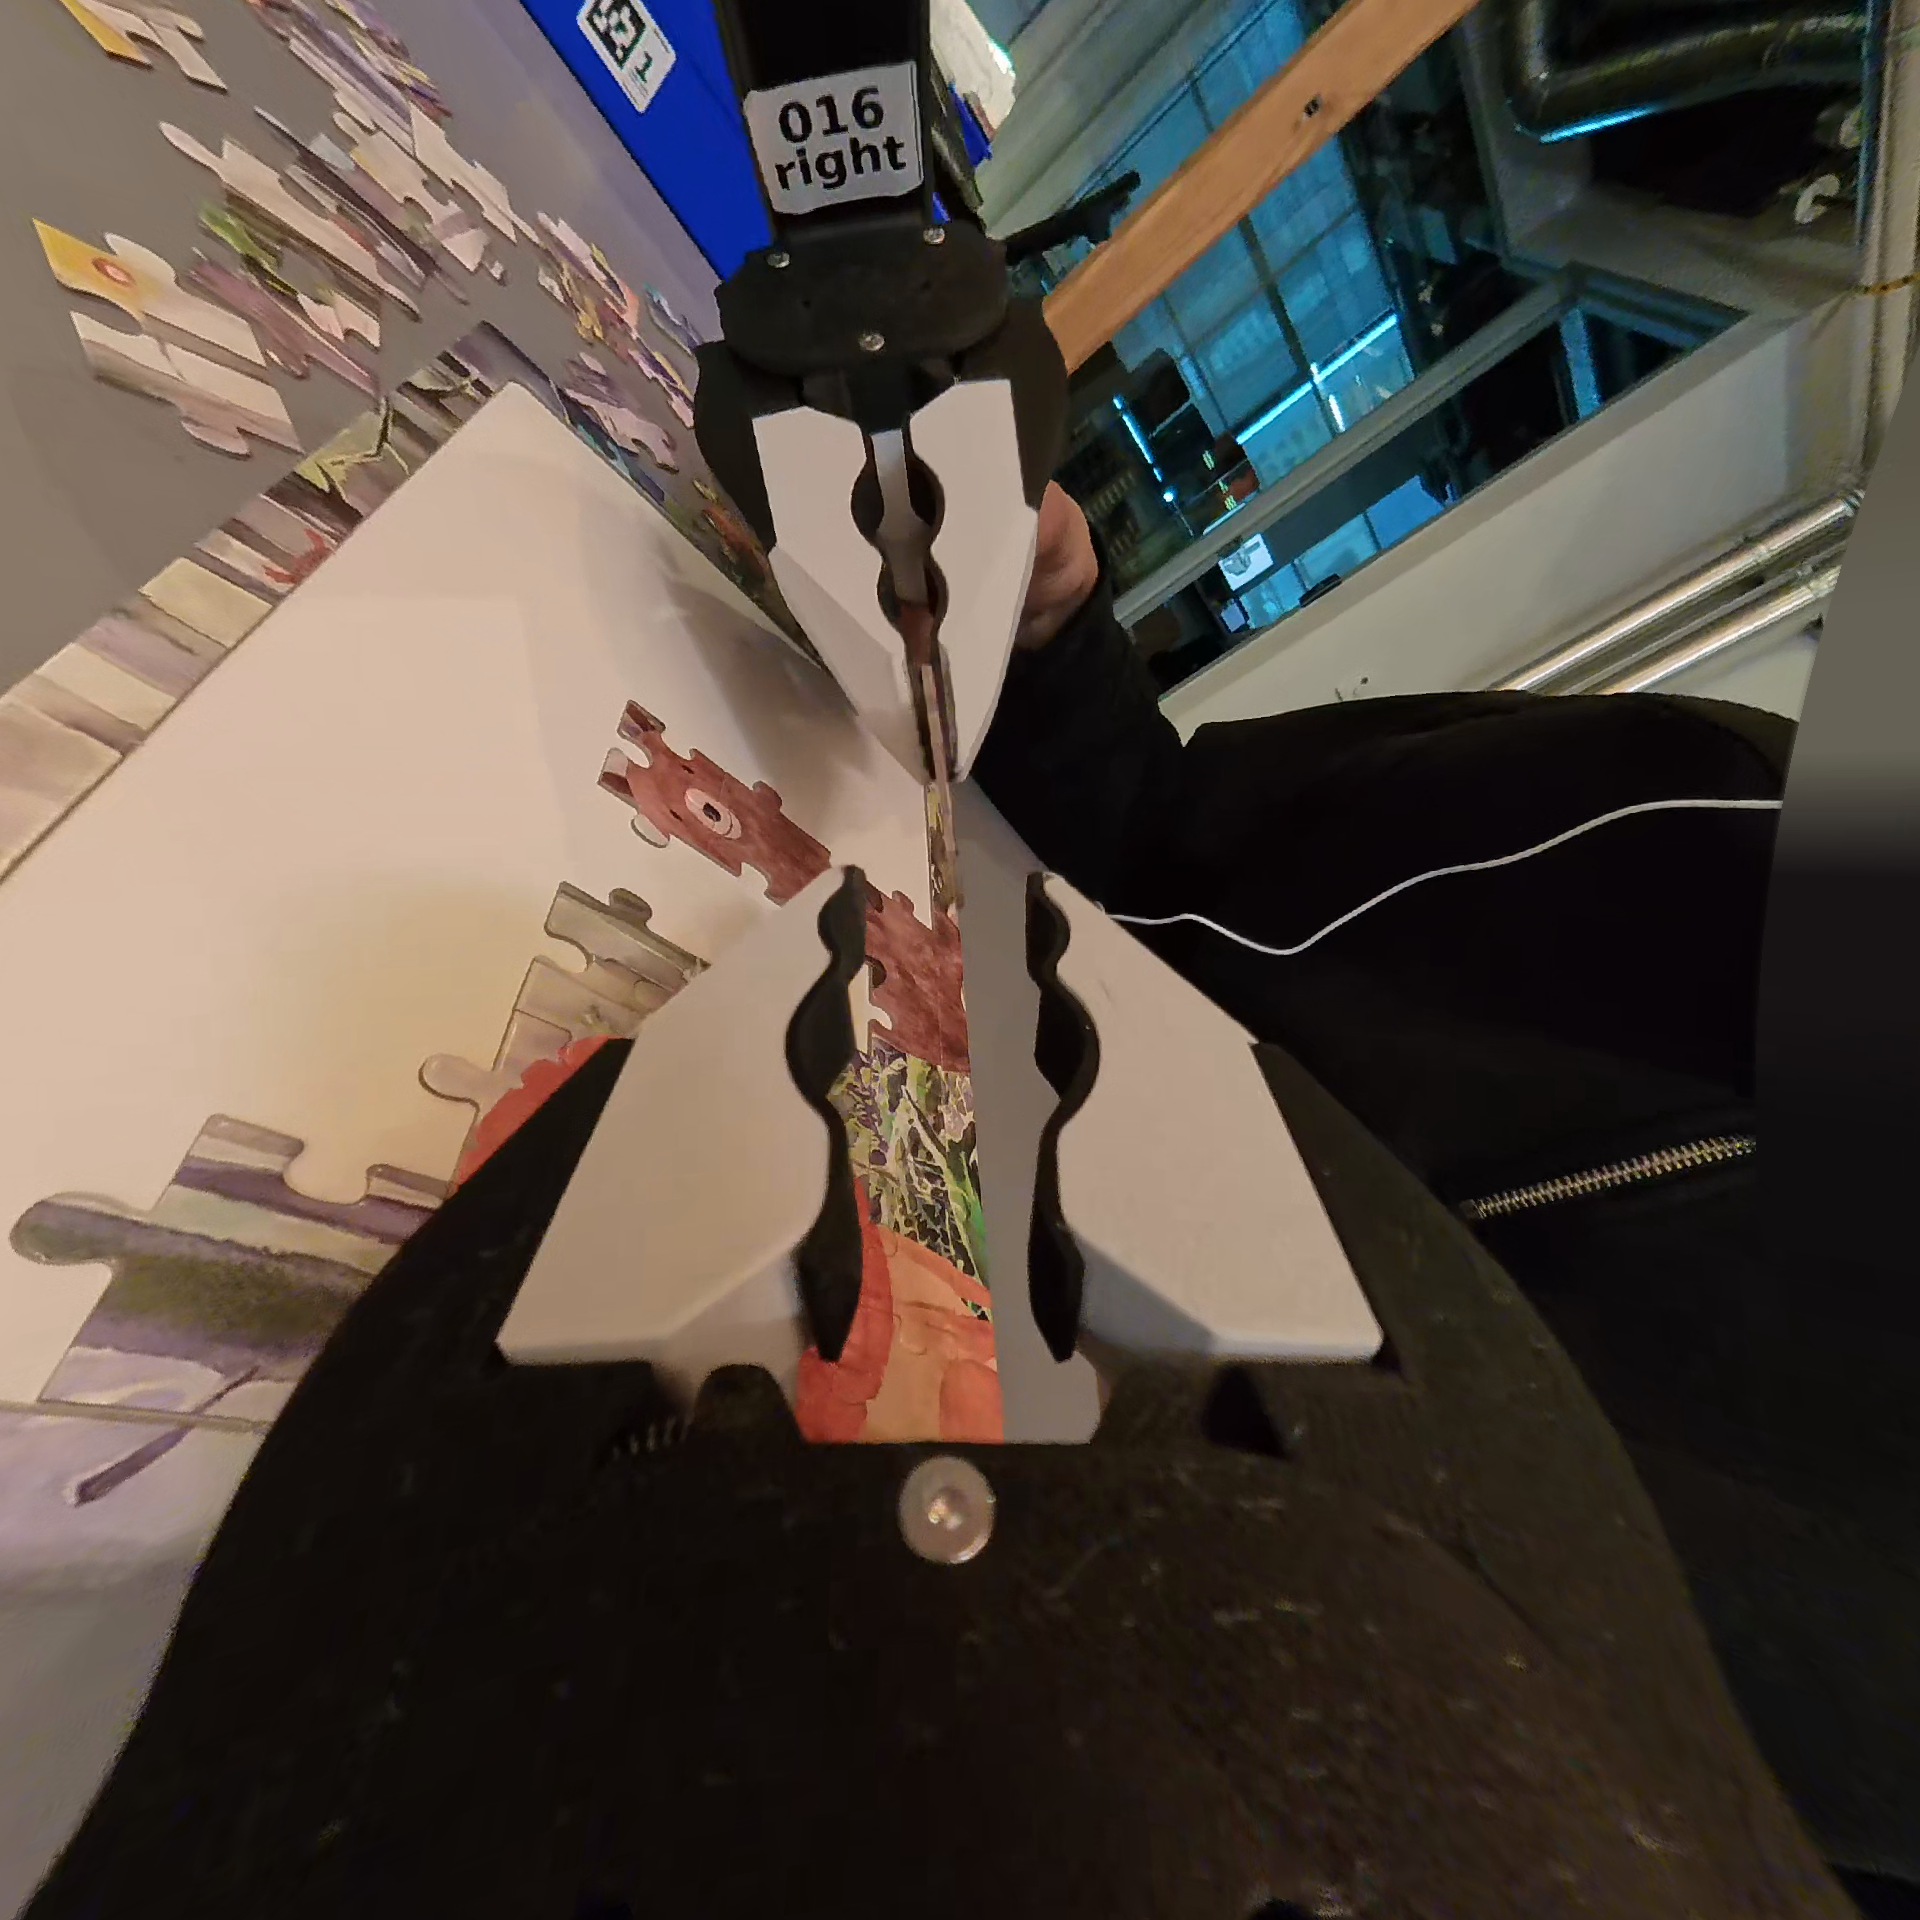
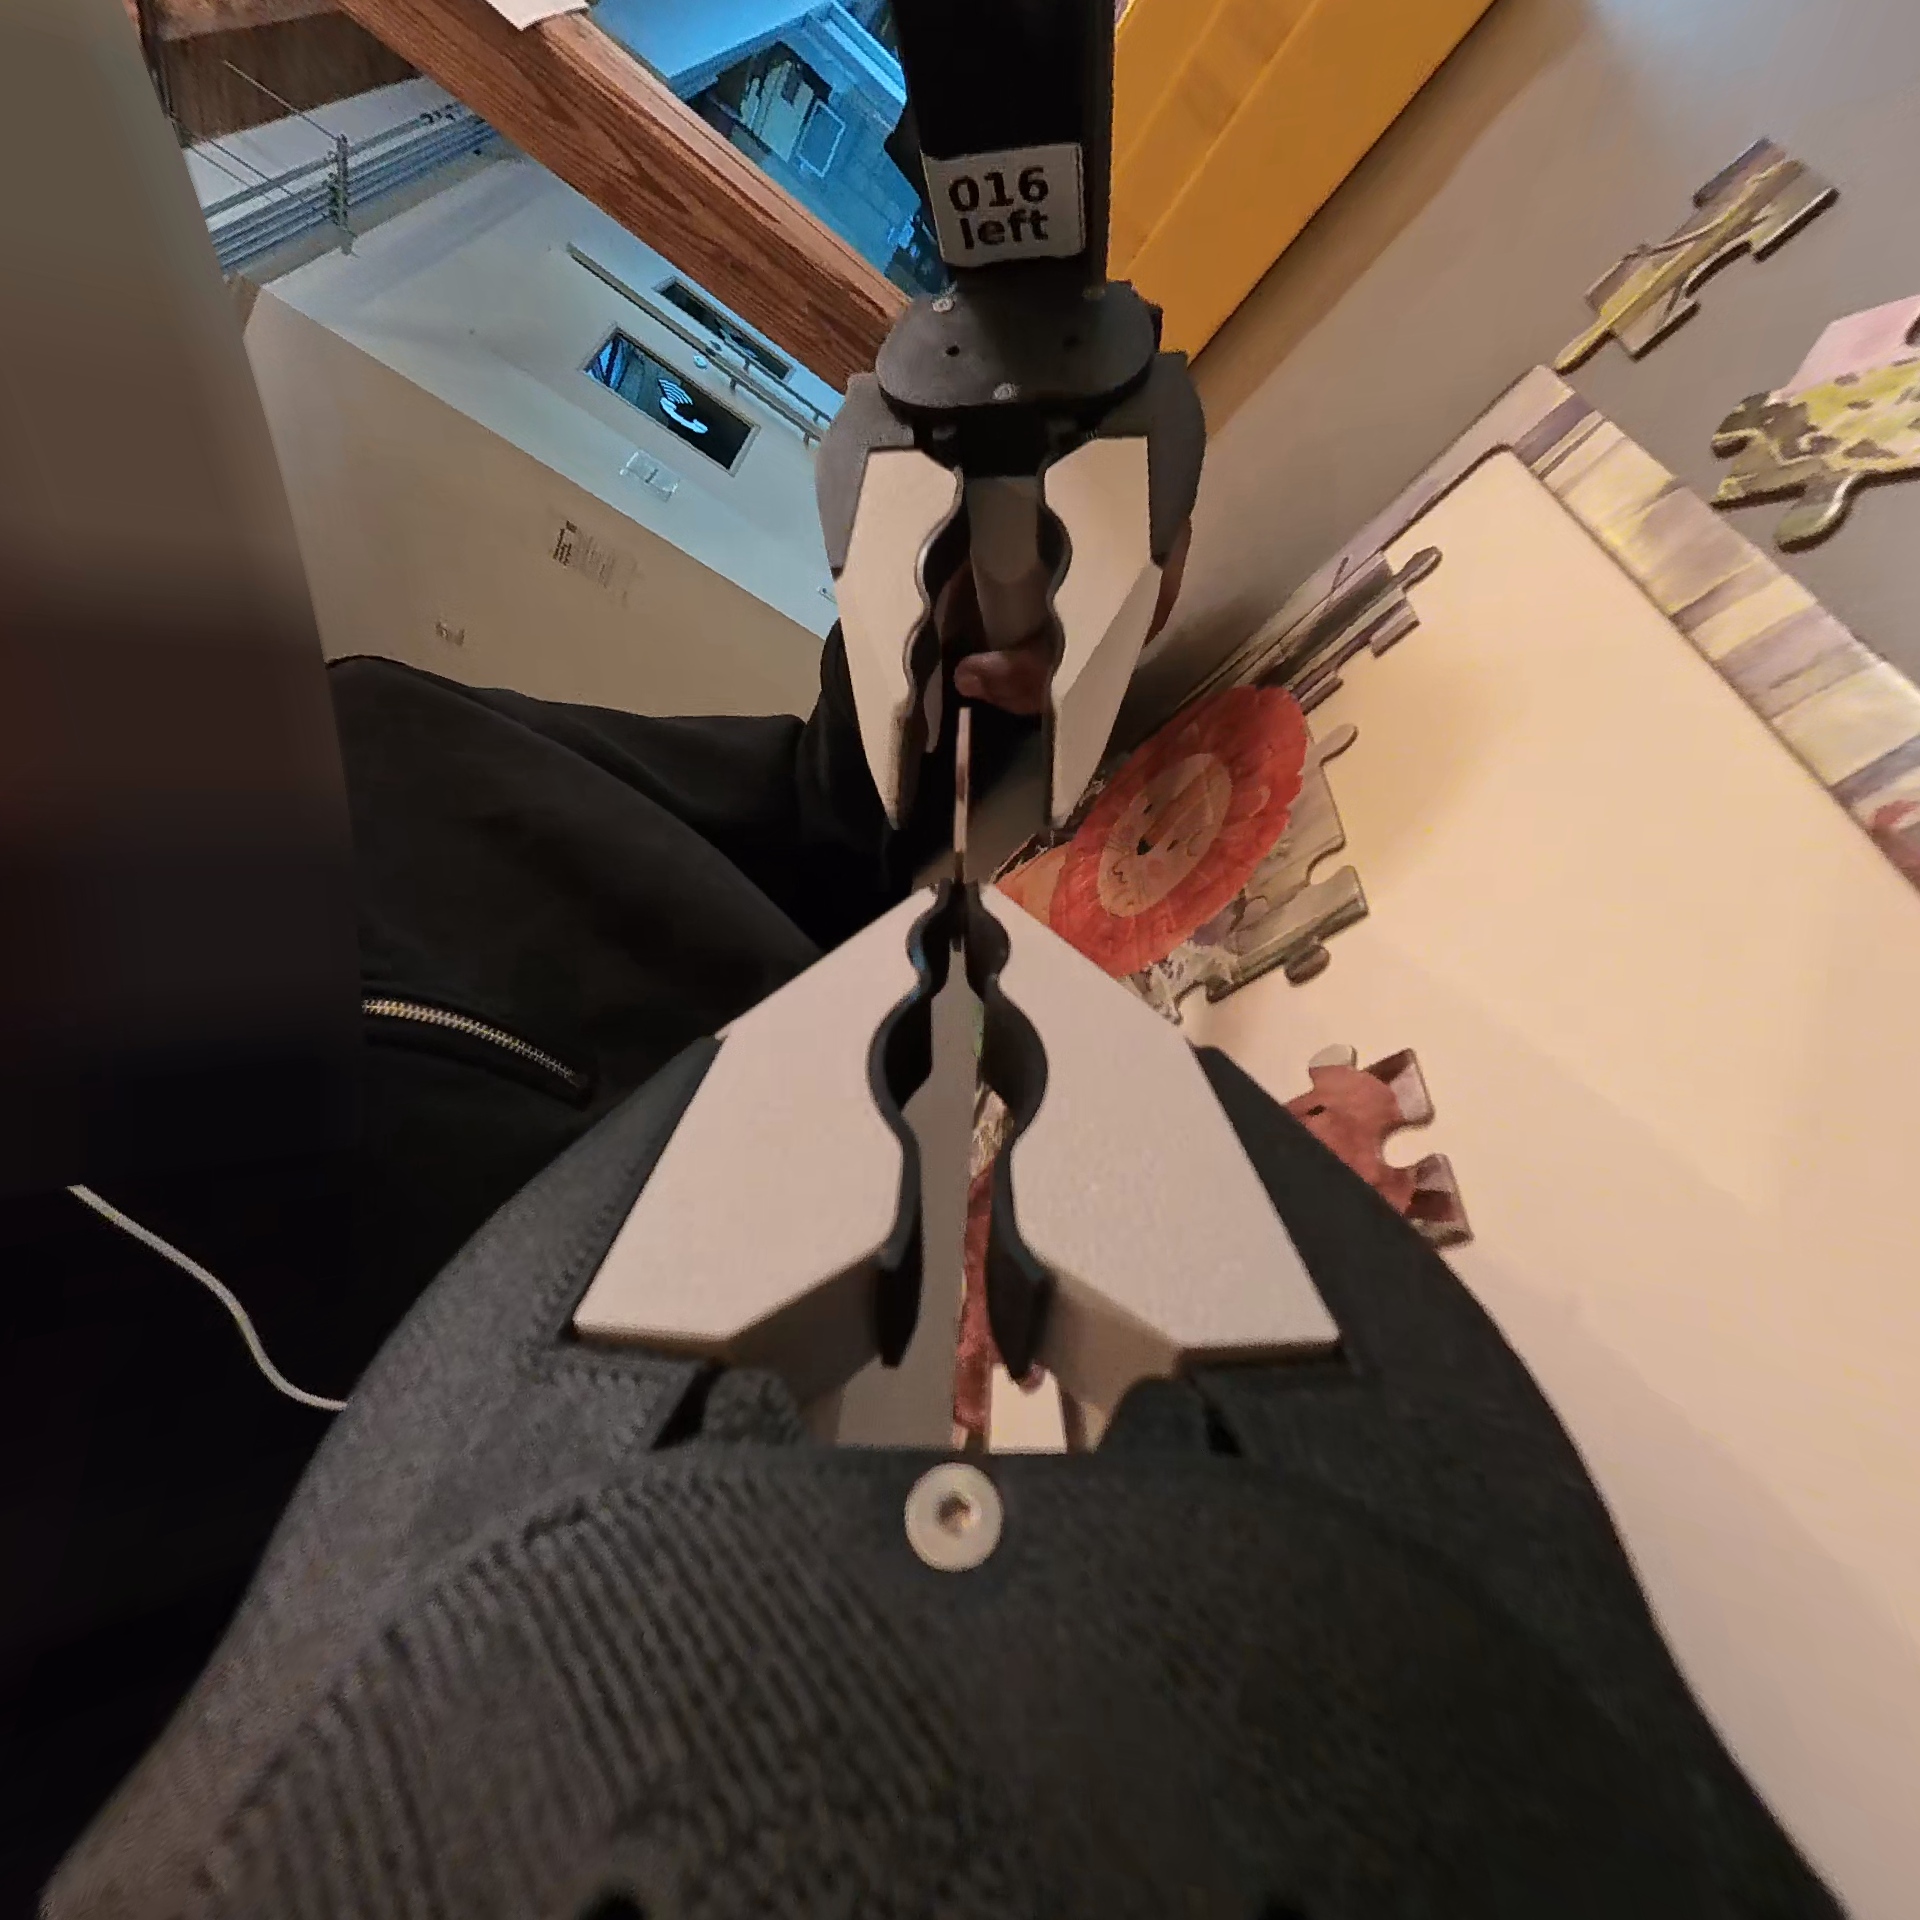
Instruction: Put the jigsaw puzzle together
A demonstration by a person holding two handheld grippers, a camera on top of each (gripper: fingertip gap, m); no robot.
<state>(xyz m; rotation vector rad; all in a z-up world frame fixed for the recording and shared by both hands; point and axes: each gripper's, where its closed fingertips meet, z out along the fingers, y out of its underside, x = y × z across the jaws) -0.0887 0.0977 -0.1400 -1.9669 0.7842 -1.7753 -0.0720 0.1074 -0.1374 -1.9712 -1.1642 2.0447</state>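
— Where is the piece [image 1: 940, 821]?

— In the air, on edge, between the two grippers, which meet tip to tip by the side of the board [image 1: 364, 727] where the person sits. The right gripper [image 1: 940, 764] has its fingers pinched on one end. The left gripper [image 1: 945, 883] has its fingers apart, one on each side of the other end, not gripping.

— A hand-over, then?

— I'd guess so, or a re-grip. The left should close squarely on the flat faces before the right lets go. A thin piece held on edge twists easily.

— And after that?

— Lay it flat and slide it in. The lion [image 2: 1174, 821] sits in the board already, and a brown bear piece [image 1: 717, 810] lies near it.

— How are the arms?

— Both grippers are rolled sideways and lined up nose to nose. Spare pieces [image 1: 208, 322] lie far off on the tabletop [image 1: 62, 156].
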